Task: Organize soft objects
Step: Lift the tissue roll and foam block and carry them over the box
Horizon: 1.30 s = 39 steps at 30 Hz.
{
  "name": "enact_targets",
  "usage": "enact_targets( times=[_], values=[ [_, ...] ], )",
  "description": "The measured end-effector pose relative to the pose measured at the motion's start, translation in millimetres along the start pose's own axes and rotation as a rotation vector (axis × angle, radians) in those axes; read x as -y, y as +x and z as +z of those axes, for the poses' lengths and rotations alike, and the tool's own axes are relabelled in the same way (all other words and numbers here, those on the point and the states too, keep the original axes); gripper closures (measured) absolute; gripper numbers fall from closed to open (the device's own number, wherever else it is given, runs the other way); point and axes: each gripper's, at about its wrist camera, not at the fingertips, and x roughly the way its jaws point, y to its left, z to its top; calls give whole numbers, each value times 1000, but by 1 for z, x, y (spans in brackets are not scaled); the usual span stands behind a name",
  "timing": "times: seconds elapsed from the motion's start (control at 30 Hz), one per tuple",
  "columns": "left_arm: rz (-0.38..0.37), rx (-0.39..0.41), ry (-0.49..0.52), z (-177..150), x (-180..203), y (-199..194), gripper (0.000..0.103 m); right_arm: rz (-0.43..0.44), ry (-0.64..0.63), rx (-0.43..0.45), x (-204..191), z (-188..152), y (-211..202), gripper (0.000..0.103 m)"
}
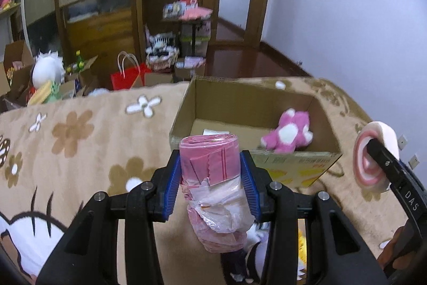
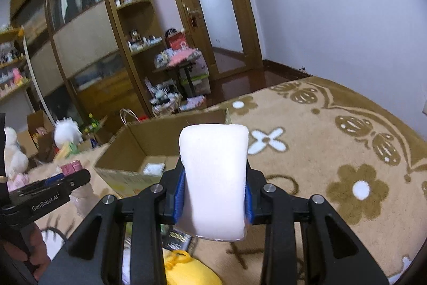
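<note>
My left gripper (image 1: 210, 164) is shut on a roll of pink plastic bags (image 1: 210, 178) and holds it above the blanket, just short of an open cardboard box (image 1: 248, 95). A pink and white plush toy (image 1: 288, 132) lies inside the box at its right side. My right gripper (image 2: 213, 183) is shut on a white foam sponge (image 2: 213, 178) with a pink edge. The sponge also shows in the left wrist view (image 1: 373, 154), right of the box. The box (image 2: 138, 135) lies ahead and to the left in the right wrist view. The left gripper (image 2: 72, 175) shows there at the far left.
A beige flowered blanket (image 1: 88, 130) covers the bed under both grippers. A yellow soft object (image 2: 186, 269) and a dark packet (image 2: 177, 237) lie below the right gripper. Beyond the bed stand a red bag (image 1: 128, 79), open boxes, a white plush (image 1: 46, 70) and wooden shelves.
</note>
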Motion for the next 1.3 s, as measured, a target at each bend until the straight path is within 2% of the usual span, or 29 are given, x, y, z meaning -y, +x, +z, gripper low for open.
enact_targets(
  times=[0.3, 0.43, 0.53, 0.67, 0.93, 1.03, 1.2, 1.3],
  values=[
    [-10, 165, 25, 33, 13, -25, 61, 28, -36, 73, -13, 16, -5, 67],
    [-47, 252, -28, 46, 9, -42, 61, 33, -42, 83, -15, 20, -2, 67],
    [-24, 311, -37, 63, 10, -48, 61, 34, -46, 89, -13, 24, 4, 67],
    [-17, 351, -46, 84, 9, -42, 61, 42, -49, 104, -12, 31, 13, 67],
    [25, 355, 0, 94, 11, -12, 61, 90, -30, 111, -11, 43, 39, 66],
    [45, 327, 1, 92, 9, 4, 61, 110, -30, 106, -15, 44, 49, 65],
    [54, 266, -8, 84, 5, 28, 61, 208, -43, 87, -27, 39, 61, 62],
    [44, 232, -19, 78, 2, 40, 61, 188, -69, 49, -35, 33, 71, 61]
  ],
)
